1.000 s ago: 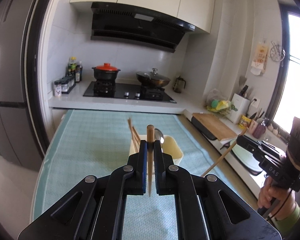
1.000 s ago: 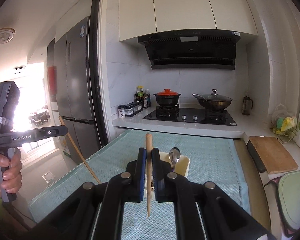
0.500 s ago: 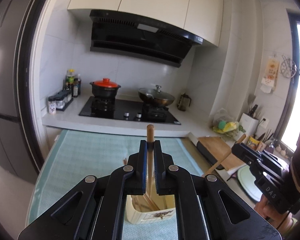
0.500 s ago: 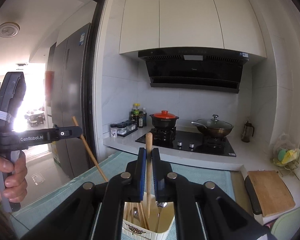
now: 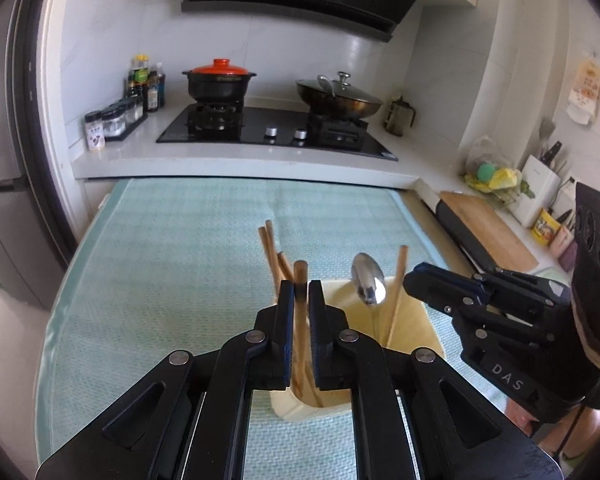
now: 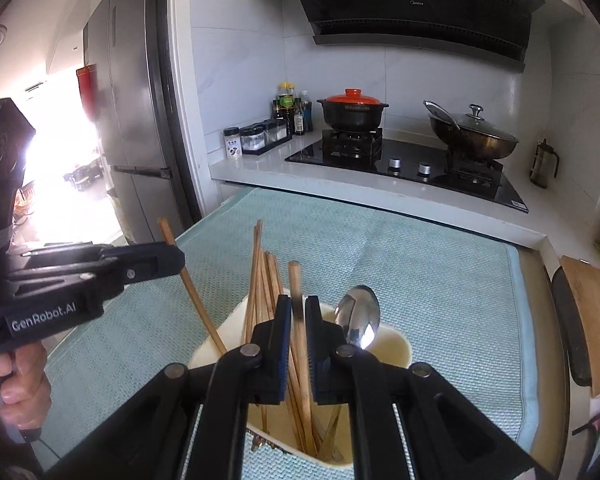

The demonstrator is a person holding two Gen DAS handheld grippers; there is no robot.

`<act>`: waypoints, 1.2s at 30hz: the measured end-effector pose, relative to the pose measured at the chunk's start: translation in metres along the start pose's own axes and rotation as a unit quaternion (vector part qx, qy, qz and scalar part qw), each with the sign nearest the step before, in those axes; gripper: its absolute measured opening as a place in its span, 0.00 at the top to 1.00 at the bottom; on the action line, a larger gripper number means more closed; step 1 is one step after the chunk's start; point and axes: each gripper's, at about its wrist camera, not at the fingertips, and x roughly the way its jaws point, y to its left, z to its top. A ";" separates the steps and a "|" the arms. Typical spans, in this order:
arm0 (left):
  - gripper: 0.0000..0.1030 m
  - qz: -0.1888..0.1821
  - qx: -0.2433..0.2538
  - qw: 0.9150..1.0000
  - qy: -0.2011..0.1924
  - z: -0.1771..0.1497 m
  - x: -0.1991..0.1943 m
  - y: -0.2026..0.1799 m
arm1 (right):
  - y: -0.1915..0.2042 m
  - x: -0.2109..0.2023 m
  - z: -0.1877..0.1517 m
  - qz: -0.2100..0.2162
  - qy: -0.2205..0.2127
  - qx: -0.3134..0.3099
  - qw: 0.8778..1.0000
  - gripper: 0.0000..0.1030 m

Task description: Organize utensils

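Left wrist: both chopsticks (image 5: 300,312) now lowered into holder (image 5: 412,332).

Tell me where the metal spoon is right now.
The metal spoon stands bowl-up in the cream utensil holder on the teal mat, just right of the right gripper in the right wrist view, with the bundled chopsticks to its left.

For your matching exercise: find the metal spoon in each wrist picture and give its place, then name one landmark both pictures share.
Left wrist view: the metal spoon stands right of centre, bowl up, in the cream utensil holder.
Right wrist view: the spoon stands just right of centre, in that holder.
Shared landmark: the red-lidded black pot on the stove.
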 end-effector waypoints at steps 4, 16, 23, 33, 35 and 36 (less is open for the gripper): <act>0.21 0.008 0.000 0.999 -0.050 0.009 -0.035 0.004 | -0.004 -0.027 0.015 -0.009 -0.065 0.028 0.997 0.35; 0.00 0.087 0.081 0.983 -0.142 -0.069 -0.165 -0.034 | 0.026 -0.173 -0.046 -0.063 -0.189 0.041 0.979 0.10; 0.00 0.122 0.095 0.982 -0.110 -0.129 -0.169 -0.054 | 0.050 -0.206 -0.108 -0.066 -0.171 0.082 0.980 0.00; 0.00 0.113 0.036 0.989 -0.087 -0.150 -0.185 -0.049 | 0.081 -0.227 -0.132 -0.113 -0.135 0.076 0.981 0.00; 0.00 0.110 0.030 0.989 -0.089 -0.150 -0.188 -0.050 | 0.083 -0.227 -0.131 -0.112 -0.125 0.079 0.983 0.00; 0.00 0.112 0.030 0.989 -0.091 -0.151 -0.190 -0.051 | 0.084 -0.227 -0.131 -0.110 -0.122 0.079 0.983 0.00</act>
